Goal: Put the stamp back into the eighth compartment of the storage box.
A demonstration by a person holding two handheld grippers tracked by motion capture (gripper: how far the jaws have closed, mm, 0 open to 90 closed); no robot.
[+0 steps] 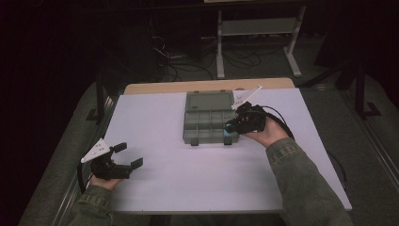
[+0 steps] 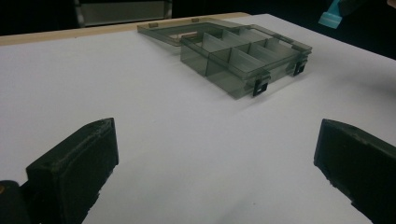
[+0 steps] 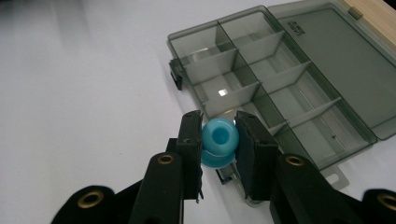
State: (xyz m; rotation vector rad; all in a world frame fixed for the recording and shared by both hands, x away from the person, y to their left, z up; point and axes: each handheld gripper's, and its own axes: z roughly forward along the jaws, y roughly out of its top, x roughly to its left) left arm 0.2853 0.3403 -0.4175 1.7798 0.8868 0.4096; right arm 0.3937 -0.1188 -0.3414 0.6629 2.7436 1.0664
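So the right hand-held gripper (image 3: 219, 140) has its jaws clamped on a small blue spool-shaped piece (image 3: 219, 140), one pad on each side of it. Just past and a bit below its tips sits the smoky grey organizer box (image 3: 261, 88) on the white table (image 1: 164, 183), lid (image 3: 336, 56) flipped flat open on the far side, dividers showing. The spool hangs right over the box's near corner. The left hand-held gripper (image 1: 123, 156) is well apart from all that, jaws spread wide with nothing between them, box well ahead of it.
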